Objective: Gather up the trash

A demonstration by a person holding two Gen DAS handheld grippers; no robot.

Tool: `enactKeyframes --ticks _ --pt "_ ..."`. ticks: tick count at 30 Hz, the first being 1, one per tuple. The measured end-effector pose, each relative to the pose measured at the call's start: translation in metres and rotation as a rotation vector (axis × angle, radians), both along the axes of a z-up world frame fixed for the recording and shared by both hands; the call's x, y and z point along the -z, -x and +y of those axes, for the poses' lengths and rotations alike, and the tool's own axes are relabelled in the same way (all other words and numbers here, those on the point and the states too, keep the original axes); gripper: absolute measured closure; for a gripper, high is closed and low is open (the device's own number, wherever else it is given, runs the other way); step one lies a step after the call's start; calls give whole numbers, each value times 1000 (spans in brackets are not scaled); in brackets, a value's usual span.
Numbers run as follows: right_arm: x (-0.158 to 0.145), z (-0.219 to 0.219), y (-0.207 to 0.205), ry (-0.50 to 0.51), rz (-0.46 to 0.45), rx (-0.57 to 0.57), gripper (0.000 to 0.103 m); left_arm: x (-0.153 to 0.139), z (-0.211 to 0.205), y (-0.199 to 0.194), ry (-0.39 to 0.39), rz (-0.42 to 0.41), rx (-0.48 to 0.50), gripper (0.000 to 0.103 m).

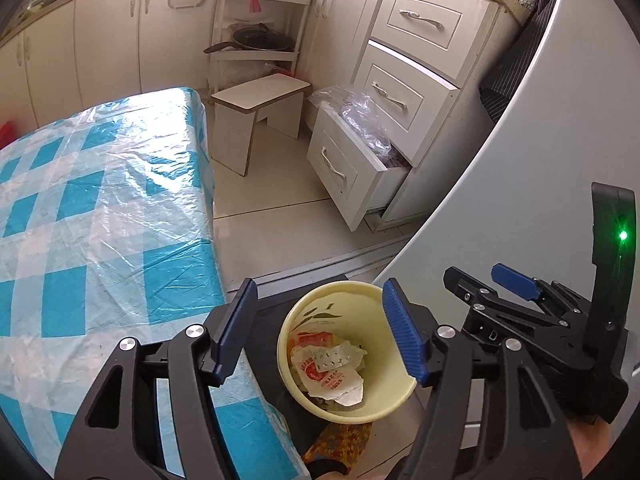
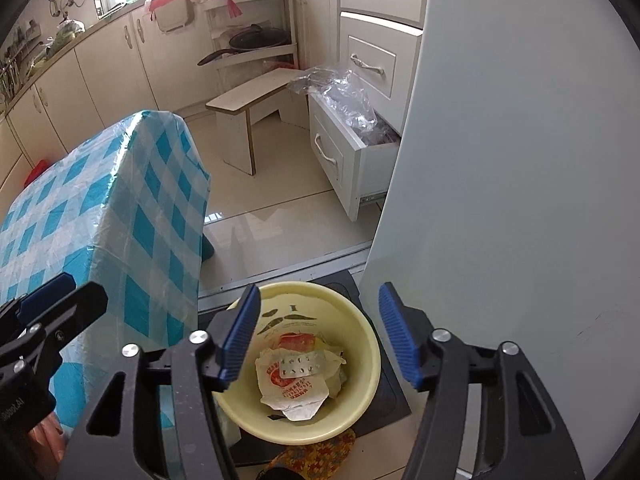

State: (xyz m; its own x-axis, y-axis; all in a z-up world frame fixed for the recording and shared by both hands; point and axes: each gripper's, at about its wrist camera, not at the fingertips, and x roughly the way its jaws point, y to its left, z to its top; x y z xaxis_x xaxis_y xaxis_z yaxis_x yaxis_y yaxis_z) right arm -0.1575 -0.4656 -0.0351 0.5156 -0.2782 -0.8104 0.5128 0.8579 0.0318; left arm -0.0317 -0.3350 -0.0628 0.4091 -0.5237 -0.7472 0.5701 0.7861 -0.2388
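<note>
A pale yellow trash bin point(image 1: 384, 392) stands on the floor below me, also in the right wrist view point(image 2: 360, 392). In it lie a crumpled white wrapper with red print point(image 1: 332, 380) point(image 2: 292, 384) and a silver blister pack point(image 1: 334, 356) point(image 2: 302, 364) on top. My left gripper point(image 1: 320, 336) is open and empty above the bin. My right gripper point(image 2: 318, 334) is open and empty over the bin too; it shows at the right of the left wrist view point(image 1: 492, 280).
A table with a blue checked cloth under clear plastic point(image 1: 100, 208) point(image 2: 100, 208) is at the left. A white fridge side point(image 1: 540, 152) point(image 2: 520, 160) stands at the right. An open drawer with plastic bags point(image 1: 352, 160) and a low stool point(image 1: 256, 112) lie ahead. A patterned slipper point(image 2: 316, 452) is by the bin.
</note>
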Motion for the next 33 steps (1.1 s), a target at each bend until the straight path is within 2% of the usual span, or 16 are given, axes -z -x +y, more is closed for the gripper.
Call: enactKeyframes --ticks 2,5,11,15,22,33 --pt "-6 2 1 25 -20 18 28 -4 6 1 0 -7 -10 35" --pt "-14 1 5 44 -62 43 21 -13 15 6 -2 -31 -25 27" --pt "-31 3 13 89 -146 80 14 -31 30 20 -24 -91 -39 17" --pt "-43 11 20 120 -194 86 13 -45 41 27 -42 -141 -55 13" --pt "-64 35 38 170 -293 82 9 -64 65 41 -66 -206 -71 11" --pt "-75 80 43 200 -348 -8 8 -79 111 51 -76 -252 -131 10"
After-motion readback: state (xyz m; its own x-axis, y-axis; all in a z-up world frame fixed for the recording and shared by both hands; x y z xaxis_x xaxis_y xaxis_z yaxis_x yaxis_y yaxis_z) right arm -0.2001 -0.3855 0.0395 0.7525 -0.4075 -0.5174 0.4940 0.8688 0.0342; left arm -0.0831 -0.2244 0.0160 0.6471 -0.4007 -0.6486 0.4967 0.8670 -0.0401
